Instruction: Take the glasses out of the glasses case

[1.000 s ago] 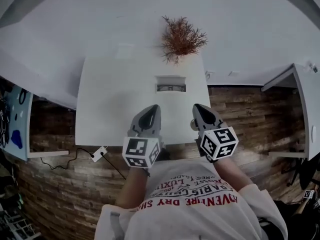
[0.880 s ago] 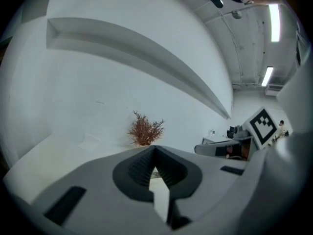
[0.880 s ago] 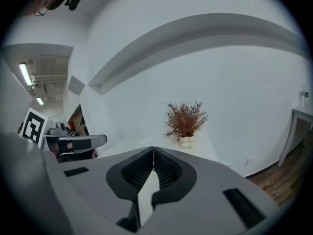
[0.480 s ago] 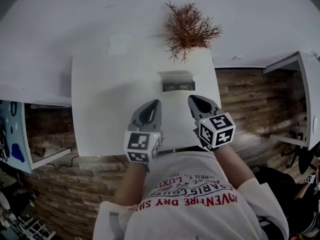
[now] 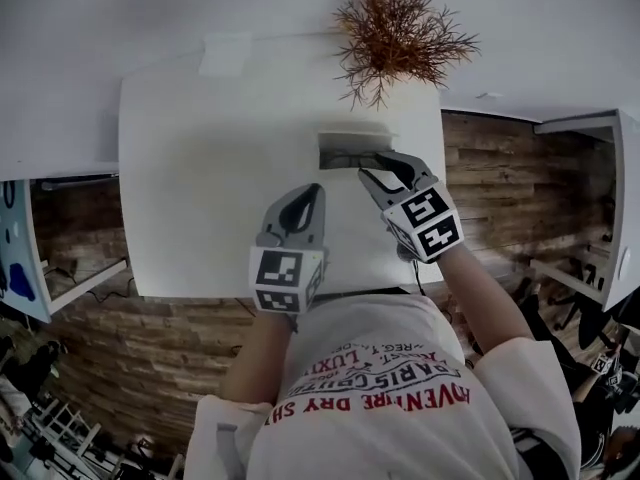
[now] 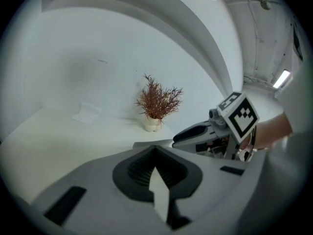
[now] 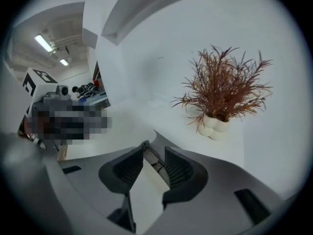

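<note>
Near the upper middle of the head view, the glasses case [image 5: 345, 152] lies on the white table [image 5: 200, 188], just below the plant [image 5: 400, 30]. The right tool [image 5: 376, 165] is spreading its jaws, with the case's right end between them. The left tool [image 5: 317, 190], lower and nearer centre, is pressed together and empty.

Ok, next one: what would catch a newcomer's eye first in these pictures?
The rust-red potted plant at the far edge of the white table stands out first. Then the right gripper mid-table, its fingers opening with part of the open glasses case between them. The left gripper hangs over the near edge, fingers together.
</note>
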A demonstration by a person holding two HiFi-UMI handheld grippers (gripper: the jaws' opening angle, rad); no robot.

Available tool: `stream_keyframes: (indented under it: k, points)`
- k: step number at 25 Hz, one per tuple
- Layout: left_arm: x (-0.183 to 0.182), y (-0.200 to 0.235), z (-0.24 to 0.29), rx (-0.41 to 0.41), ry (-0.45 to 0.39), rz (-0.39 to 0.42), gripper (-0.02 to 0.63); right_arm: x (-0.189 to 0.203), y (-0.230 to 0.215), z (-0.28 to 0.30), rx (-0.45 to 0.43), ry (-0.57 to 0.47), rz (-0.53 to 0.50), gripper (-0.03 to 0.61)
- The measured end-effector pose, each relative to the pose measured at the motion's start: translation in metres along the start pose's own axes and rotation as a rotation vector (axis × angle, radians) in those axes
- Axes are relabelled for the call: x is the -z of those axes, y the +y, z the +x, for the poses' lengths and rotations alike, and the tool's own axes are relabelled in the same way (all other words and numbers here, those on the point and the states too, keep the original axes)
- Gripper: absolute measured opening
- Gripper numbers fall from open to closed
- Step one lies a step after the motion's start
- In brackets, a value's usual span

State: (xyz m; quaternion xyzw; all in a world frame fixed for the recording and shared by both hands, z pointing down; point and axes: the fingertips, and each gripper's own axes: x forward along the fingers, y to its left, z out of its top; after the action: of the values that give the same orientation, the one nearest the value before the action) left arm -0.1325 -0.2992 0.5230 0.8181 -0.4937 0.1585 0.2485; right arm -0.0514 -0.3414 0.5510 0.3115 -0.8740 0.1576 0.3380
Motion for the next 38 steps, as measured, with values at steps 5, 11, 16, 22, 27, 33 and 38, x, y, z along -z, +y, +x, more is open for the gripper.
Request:
stream_keyframes:
  k: [5, 11, 16, 22, 27, 33, 38]
  points:
    - [0.007, 0.004, 0.012, -0.02, 0.012, -0.004, 0.0, 0.011, -0.002, 0.032, -0.098, 0.136, -0.188, 0.146]
    - [0.013, 0.009, 0.019, -0.034, 0.031, -0.018, 0.0, 0.028, -0.004, 0.06, -0.18, 0.271, -0.362, 0.15]
    - [0.019, 0.012, 0.021, -0.039, 0.052, -0.03, 0.001, 0.039, -0.003, 0.073, -0.222, 0.349, -0.49, 0.113]
    - [0.022, 0.01, 0.019, -0.031, 0.059, -0.044, 0.001, 0.042, -0.003, 0.079, -0.238, 0.379, -0.504, 0.059]
    - [0.023, 0.005, 0.017, -0.023, 0.052, -0.063, 0.0, 0.042, -0.004, 0.08, -0.226, 0.376, -0.558, 0.029]
    - [0.014, 0.001, 0.017, -0.016, 0.018, -0.056, 0.0, 0.03, -0.01, 0.072, -0.192, 0.341, -0.568, 0.028]
    - [0.004, -0.001, 0.01, -0.017, 0.007, -0.037, 0.0, 0.015, -0.01, 0.05, -0.16, 0.292, -0.553, 0.026]
